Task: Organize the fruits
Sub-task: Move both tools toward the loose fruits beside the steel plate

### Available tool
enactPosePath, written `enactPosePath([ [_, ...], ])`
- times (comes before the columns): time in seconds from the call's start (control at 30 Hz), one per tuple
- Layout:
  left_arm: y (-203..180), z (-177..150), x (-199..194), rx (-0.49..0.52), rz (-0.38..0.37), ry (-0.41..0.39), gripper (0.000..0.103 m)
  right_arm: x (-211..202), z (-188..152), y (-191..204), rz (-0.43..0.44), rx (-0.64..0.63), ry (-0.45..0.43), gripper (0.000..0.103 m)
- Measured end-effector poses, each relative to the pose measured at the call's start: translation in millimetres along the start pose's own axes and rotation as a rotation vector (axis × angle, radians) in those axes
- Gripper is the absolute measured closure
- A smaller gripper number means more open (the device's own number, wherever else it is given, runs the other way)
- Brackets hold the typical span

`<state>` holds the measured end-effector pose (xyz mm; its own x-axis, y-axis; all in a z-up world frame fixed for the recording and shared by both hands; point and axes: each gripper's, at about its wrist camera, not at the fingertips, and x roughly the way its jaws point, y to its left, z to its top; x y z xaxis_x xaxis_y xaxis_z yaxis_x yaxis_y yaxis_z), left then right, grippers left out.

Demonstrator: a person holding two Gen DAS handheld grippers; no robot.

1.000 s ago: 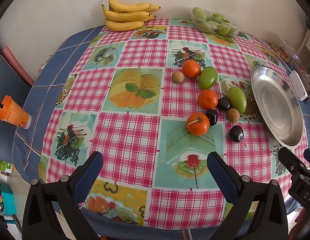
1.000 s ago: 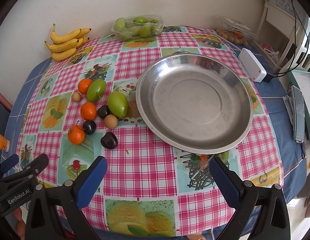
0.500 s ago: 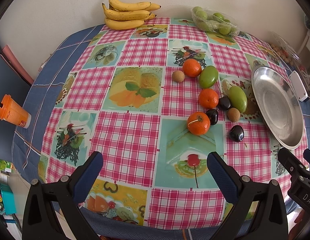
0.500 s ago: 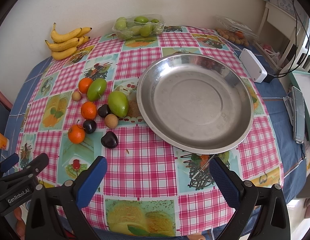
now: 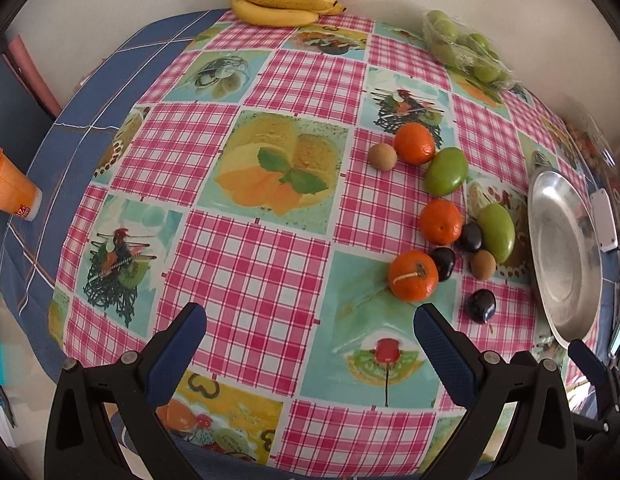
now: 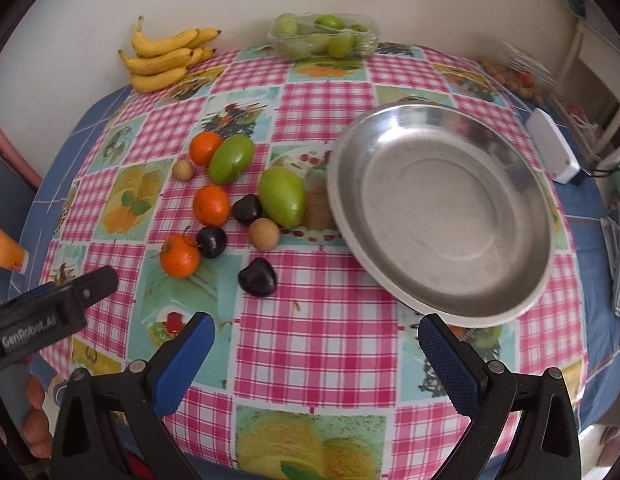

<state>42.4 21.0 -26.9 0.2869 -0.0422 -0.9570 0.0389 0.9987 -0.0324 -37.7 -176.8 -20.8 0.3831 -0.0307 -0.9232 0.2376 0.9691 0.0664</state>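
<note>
Tongs, left (image 5: 310, 330): jaws wide apart, empty, now lower and nearer the fruit than a second ago. Tongs, right (image 6: 315, 340): likewise spread and empty, also advanced. Fruit cluster, untouched on the counter (image 6: 329, 336): stemmed tangerine (image 5: 413, 275) just beyond the left tongs' right finger; dark plum (image 6: 258, 277) at centre-left of the right view. Steel dish (image 6: 441, 216), right of frame, bare. Judgement: approach under way, nothing sorted yet.
</note>
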Motion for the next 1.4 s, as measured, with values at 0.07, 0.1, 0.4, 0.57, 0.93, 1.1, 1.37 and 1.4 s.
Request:
enactPosePath([
  [0.07, 0.1, 5.3, 1.4, -0.01, -0.013, -0.004, 0.0, 6.9, 3.5, 4.5, 0.011, -0.009, 0.02, 0.0],
  [0.1, 1.3, 8.8, 1.4, -0.023, -0.043, -0.012, 0.0, 11.1, 5.4, 6.2, 0.02, -0.007, 0.033, 0.0],
  [0.4, -2.4, 39.0, -5.4, -0.087, -0.201, -0.068, 0.0, 25.8, 20.4, 5.0, 0.058, 0.054, 0.079, 0.001],
  [0.57, -7.8, 48.0, -5.8, -0.082, -0.2, -0.103, 0.0, 31.4, 27.9, 16.3, 0.092, 0.041, 0.095, 0.003],
  [0.93, 1.4, 47.4, 19.0, -0.11, -0.194, -0.033, 0.0, 54.6, 28.3, 28.9, 0.078, 0.043, 0.15, 0.012],
  [1.1, -3.2, 39.8, 29.3, -0.092, -0.172, 0.012, 0.0, 59.1, 26.7, 29.0, 0.041, 0.039, 0.144, 0.012],
  [1.37, -15.1, 32.7, 36.6, -0.063, -0.189, 0.056, 0.001, 69.8, 20.0, 28.2, 0.064, 0.049, 0.161, 0.023],
  [1.4, -17.8, 32.0, 37.6, -0.054, -0.199, 0.064, 0.001, 70.0, 20.4, 27.6, 0.065, 0.051, 0.155, 0.025],
])
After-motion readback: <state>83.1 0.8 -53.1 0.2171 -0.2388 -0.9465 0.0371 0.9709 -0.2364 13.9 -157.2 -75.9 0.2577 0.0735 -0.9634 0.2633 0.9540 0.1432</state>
